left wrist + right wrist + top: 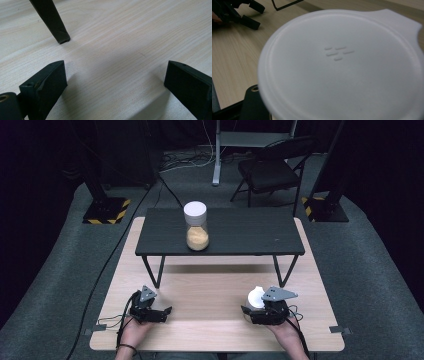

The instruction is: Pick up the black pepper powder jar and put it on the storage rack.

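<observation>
In the high view the right tongs [256, 309] sit closed on a white-lidded container [256, 296] at the near right of the wooden surface [210, 295]. In the left gripper view the left tongs [115, 80] gape wide over bare wood, holding nothing. In the right gripper view the container's white lid [342, 67] looms right in front of the camera.

Both grippers are black, boxy units, each topped by a grey three-cornered plate with small holes. The left gripper [150, 309] trails a thin black cable, and a dark band, perhaps a bracelet, circles that wrist. The right gripper [264, 310] has blocky, matte fingers [252, 102] with a brass-coloured screw hole.
</observation>
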{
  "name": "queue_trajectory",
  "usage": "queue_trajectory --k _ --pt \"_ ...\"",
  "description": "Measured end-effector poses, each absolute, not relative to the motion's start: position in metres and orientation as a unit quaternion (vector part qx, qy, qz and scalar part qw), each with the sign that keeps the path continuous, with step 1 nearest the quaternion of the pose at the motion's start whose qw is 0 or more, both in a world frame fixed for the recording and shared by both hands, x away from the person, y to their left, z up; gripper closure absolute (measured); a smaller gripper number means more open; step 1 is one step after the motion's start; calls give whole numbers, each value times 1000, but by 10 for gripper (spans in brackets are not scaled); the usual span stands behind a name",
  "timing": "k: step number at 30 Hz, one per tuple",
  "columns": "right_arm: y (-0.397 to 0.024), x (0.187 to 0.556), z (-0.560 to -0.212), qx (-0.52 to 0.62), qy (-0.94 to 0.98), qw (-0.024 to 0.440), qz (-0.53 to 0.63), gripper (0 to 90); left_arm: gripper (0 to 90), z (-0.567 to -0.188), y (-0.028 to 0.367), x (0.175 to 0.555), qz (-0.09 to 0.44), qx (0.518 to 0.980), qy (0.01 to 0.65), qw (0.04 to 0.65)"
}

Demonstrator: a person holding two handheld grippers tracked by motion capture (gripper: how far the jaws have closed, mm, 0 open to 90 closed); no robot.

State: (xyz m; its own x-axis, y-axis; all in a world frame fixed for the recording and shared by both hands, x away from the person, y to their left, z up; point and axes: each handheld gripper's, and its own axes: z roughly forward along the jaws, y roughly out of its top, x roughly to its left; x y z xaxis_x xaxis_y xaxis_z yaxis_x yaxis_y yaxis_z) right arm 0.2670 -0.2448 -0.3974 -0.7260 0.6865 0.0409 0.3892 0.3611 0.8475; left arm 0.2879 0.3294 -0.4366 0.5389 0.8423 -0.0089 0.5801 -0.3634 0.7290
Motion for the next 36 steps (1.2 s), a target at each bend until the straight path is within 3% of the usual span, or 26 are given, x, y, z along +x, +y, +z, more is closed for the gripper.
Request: queue_trajectory --k 36 --pt "-262 252 -364 351 786 176 478 284 38 -436 329 287 188 804 443 350"
